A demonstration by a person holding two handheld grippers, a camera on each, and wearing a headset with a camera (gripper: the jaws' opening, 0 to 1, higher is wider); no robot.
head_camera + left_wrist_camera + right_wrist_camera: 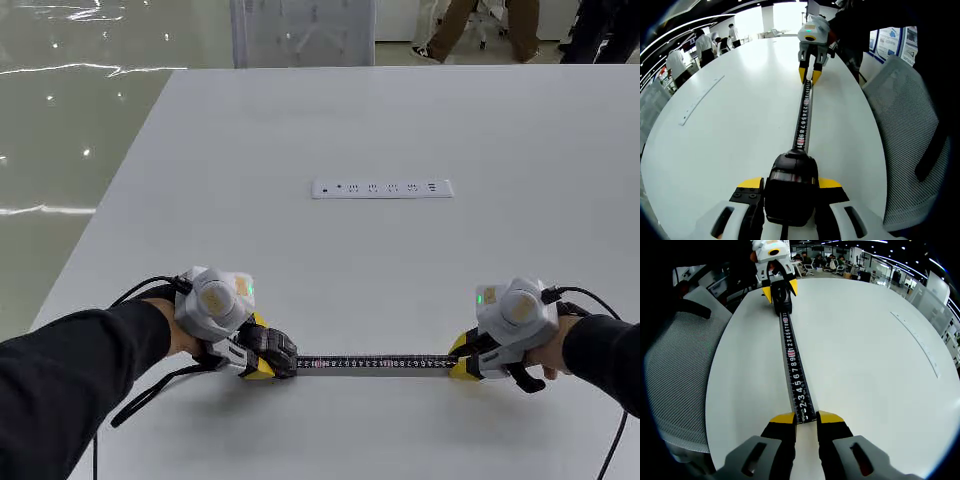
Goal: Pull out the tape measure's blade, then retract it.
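Since the blade [375,362] lies flat on the table [400,260], its long axis runs straight from the case [791,192], clamped in your left gripper [790,183], to the tip, pinched in your narrow-set right gripper [806,418]. Retracting likely means feeding the right one along that axis toward the case.

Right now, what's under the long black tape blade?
The white tabletop, beneath the black numbered steel blade. The blade's end is hidden between the yellow fingers of the right gripper.
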